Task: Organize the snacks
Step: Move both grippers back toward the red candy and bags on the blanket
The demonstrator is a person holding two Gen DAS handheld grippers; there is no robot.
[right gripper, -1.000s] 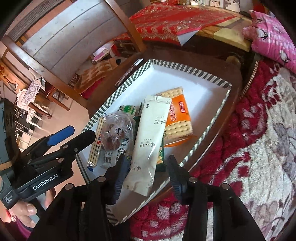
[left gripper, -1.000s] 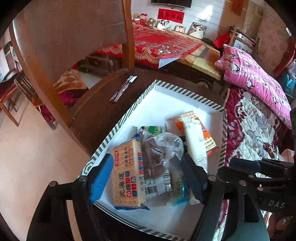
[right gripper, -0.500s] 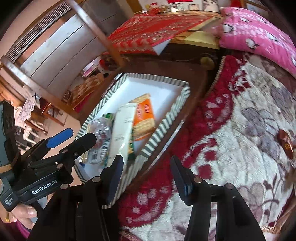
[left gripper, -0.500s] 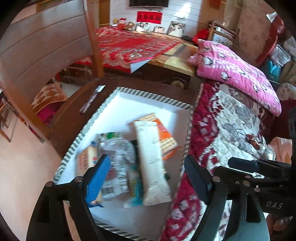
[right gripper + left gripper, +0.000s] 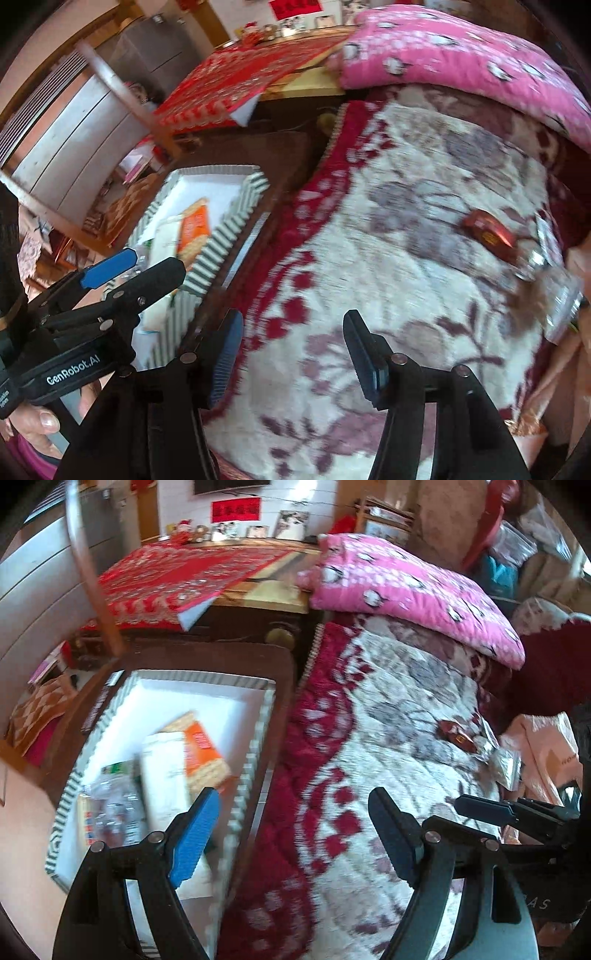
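A white box with a striped rim sits on a dark wooden stool and holds several snacks: an orange cracker pack, a long white packet, a clear bag. On the flowered blanket lie a red-brown snack packet and a clear wrapper. My left gripper hangs open over the box's right rim and the blanket, empty. My right gripper is over the blanket, its jaws opening with nothing between them.
A pink quilt lies folded at the far end of the blanket. A red-covered table and a wooden chair back stand behind the stool. A pale pink bag sits at the right edge.
Both grippers swung right, from over the box to over the blanket. The right gripper let go of the long white packet, which now lies in the box, and its jaws spread wider.
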